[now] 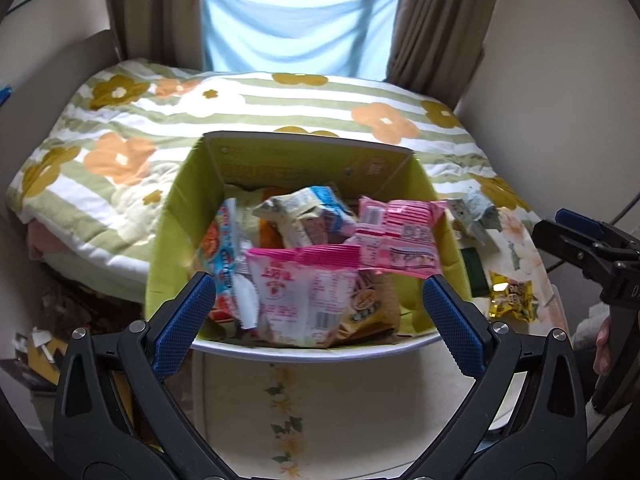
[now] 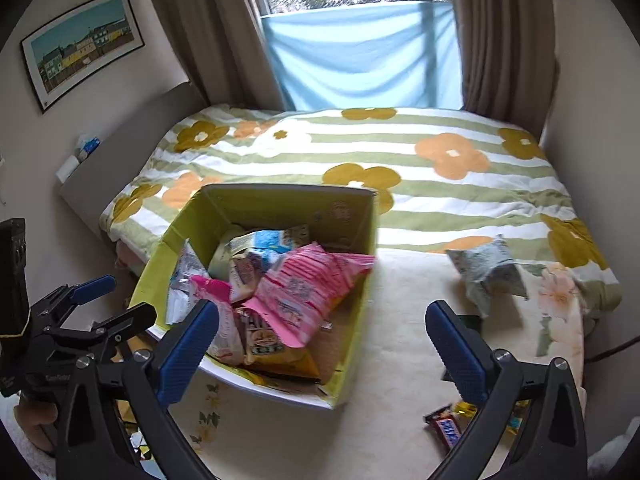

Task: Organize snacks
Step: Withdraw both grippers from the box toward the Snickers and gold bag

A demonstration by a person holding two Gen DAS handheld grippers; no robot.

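A green cardboard box (image 1: 168, 240) (image 2: 360, 280) stands on a cream floral cloth, filled with several snack packets. Pink packets (image 1: 396, 236) (image 2: 304, 292) lie on top, one over the box's right rim. My left gripper (image 1: 316, 312) is open and empty just before the box's near rim; it also shows in the right wrist view (image 2: 108, 300). My right gripper (image 2: 320, 344) is open and empty above the box's near right corner; it shows at the right edge of the left wrist view (image 1: 560, 228). Loose snacks lie right of the box: a pale grey-green packet (image 2: 488, 276) (image 1: 472, 212), a yellow packet (image 1: 512, 300) and a Snickers bar (image 2: 448, 428).
A bed with a green-striped flowered quilt (image 2: 400, 184) lies behind the box, against a window with a blue sheet (image 2: 360, 56) and brown curtains. A dark green flat packet (image 1: 474, 276) lies by the box. Clutter sits on the floor at the left (image 1: 40, 344).
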